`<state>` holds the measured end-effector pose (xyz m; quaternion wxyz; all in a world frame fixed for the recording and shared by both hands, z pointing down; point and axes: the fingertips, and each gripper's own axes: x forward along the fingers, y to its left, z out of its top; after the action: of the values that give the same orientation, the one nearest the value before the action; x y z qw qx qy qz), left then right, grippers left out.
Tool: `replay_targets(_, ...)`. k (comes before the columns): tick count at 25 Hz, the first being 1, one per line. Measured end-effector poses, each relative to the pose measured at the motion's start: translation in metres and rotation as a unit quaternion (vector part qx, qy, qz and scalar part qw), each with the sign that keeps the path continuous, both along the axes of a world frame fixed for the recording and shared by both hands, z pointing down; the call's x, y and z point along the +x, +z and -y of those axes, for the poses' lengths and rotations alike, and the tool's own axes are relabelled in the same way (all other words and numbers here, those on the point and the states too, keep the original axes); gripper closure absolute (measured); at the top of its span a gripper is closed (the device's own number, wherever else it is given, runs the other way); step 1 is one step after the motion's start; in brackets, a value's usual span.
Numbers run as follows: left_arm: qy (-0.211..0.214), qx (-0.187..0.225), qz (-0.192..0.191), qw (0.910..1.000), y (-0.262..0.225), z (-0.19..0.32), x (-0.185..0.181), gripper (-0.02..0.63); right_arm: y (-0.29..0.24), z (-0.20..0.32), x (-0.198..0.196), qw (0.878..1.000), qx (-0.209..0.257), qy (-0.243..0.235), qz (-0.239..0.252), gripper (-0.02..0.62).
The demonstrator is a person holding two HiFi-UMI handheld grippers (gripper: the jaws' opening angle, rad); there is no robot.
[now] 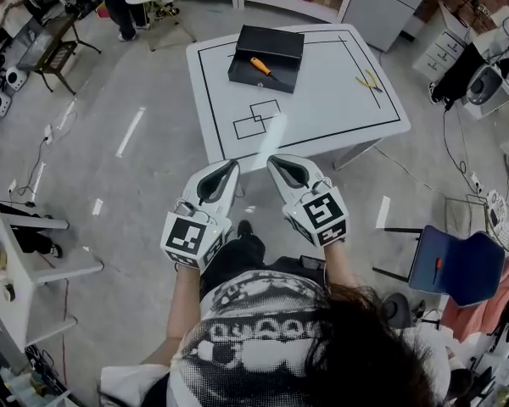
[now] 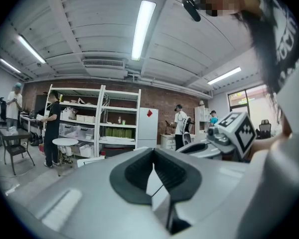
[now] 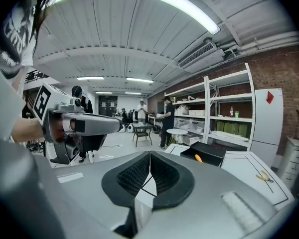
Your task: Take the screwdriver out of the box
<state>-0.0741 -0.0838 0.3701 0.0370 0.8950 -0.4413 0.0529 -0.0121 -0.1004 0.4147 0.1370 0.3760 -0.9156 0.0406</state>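
Left tongs (image 1: 232, 165) sit in the person's left hand, low in the head view and just short of the table's (image 1: 322, 113) near edge. In the left gripper view the tongs (image 2: 153, 164) are pressed together, pads meeting in one line, nothing between them.

White table is marked with black tape lines. The black box (image 1: 280, 42) sits at its far left corner, well apart from both tongs. The screwdriver (image 1: 261, 66) lies in the box, orange handle up-left, dark shaft toward the front wall. Nothing else can be made out in the box. The right gripper view shows the same box (image 3: 212, 152) ahead on the table, with the orange handle (image 3: 198, 158) showing at its near rim.

Right tongs (image 1: 272, 160) are just beside the left ones, tips close together, also at the table's near edge. In the right gripper view the tongs (image 3: 149, 166) are pressed together and empty.

Further right, yellow-handled pliers (image 1: 369, 80) lie on the table near its right tape line, outside any container. A blue chair (image 1: 454, 265) stands on the floor at far right.
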Motion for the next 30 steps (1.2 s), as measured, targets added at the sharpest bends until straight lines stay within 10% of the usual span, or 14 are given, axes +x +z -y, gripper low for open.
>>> replay_targets(30, 0.045, -0.025, -0.013, 0.9986, 0.023, 0.08, -0.066, 0.606, 0.008, 0.101, -0.05, 0.998, -0.013, 0.046, -0.045, 0.598)
